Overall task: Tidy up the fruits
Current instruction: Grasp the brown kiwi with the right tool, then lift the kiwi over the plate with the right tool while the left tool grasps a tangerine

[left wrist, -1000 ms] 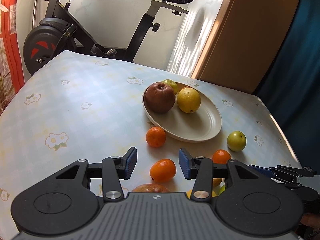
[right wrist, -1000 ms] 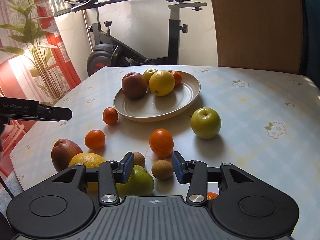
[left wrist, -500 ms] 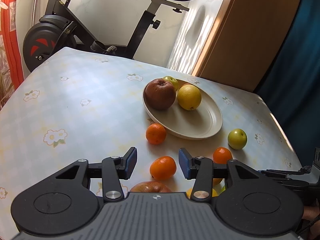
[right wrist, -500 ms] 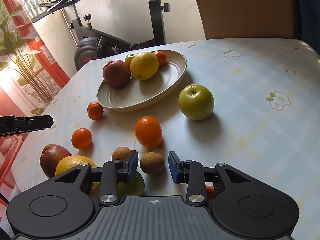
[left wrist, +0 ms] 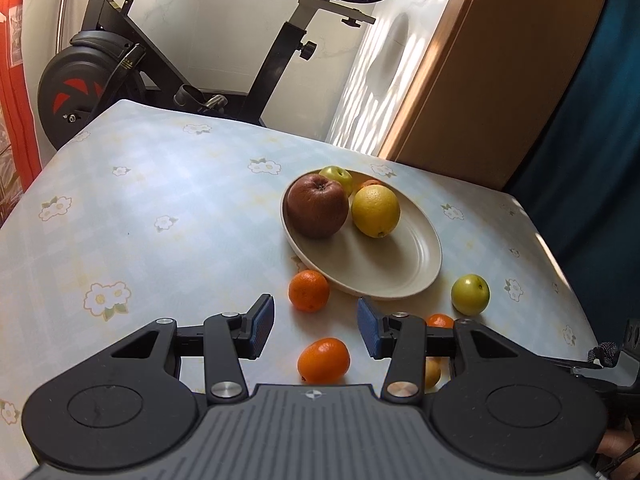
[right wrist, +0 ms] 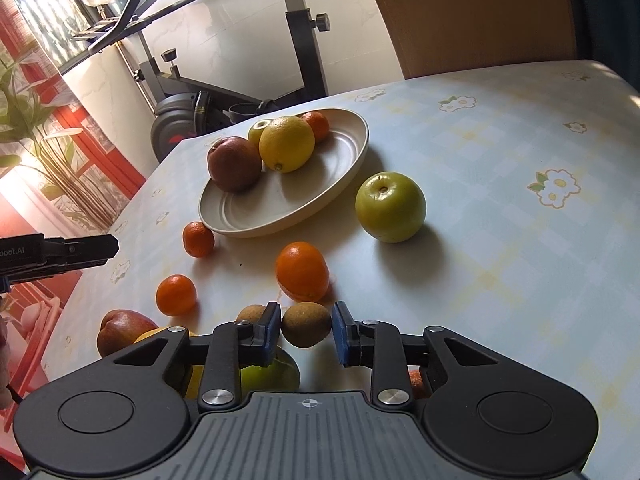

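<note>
A beige plate (left wrist: 384, 276) (right wrist: 256, 216) holds a red apple (left wrist: 317, 211), a lemon (left wrist: 376, 210), a small green apple (left wrist: 339, 176) and a mandarin (right wrist: 318, 125). My right gripper (right wrist: 305, 332) is open, its jaws on either side of a brown kiwi (right wrist: 306, 324) on the table, with small gaps. An orange (right wrist: 303, 271) and a big green apple (right wrist: 390, 207) lie beyond it. My left gripper (left wrist: 316, 326) is open and empty above a mandarin (left wrist: 324, 360); another mandarin (left wrist: 309, 290) lies by the plate.
Near the right gripper lie a second kiwi (right wrist: 250, 314), a red apple (right wrist: 124, 330), a lemon, a green fruit (right wrist: 272, 376) and a mandarin (right wrist: 176, 295). An exercise bike (left wrist: 120, 68) stands past the table's far edge. A wooden panel (left wrist: 492, 72) stands behind.
My right gripper has moved forward and down so the kiwi now sits between its jaws. My left gripper has risen and drawn back slightly; it stays open.
</note>
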Action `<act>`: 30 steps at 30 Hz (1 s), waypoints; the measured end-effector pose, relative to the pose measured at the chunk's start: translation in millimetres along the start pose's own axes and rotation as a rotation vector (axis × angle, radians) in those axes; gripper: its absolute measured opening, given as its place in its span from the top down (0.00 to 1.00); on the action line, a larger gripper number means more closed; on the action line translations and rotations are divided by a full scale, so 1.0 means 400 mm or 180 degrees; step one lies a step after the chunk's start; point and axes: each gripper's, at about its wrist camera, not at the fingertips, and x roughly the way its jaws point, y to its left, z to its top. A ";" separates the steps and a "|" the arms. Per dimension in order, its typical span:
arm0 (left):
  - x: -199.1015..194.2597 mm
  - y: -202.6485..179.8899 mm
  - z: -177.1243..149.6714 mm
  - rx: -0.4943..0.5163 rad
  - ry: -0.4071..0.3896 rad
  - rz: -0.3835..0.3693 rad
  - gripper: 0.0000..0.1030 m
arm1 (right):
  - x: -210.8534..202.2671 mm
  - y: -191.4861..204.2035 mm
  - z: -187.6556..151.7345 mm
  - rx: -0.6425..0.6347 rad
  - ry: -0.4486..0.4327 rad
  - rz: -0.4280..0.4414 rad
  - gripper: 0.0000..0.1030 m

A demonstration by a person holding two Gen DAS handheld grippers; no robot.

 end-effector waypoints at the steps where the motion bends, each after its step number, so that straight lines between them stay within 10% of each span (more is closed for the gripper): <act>1: -0.007 0.004 0.019 -0.0018 -0.0045 -0.0016 0.53 | -0.008 0.002 0.006 -0.0004 -0.0041 0.0008 0.75; 15: -0.066 -0.019 0.190 0.0504 -0.0630 0.0137 0.53 | -0.079 0.041 0.138 -0.0578 -0.0564 -0.0191 0.75; 30: 0.172 -0.035 0.037 0.0832 0.0912 -0.0228 0.50 | -0.023 0.060 0.151 -0.0860 -0.0403 -0.0157 0.75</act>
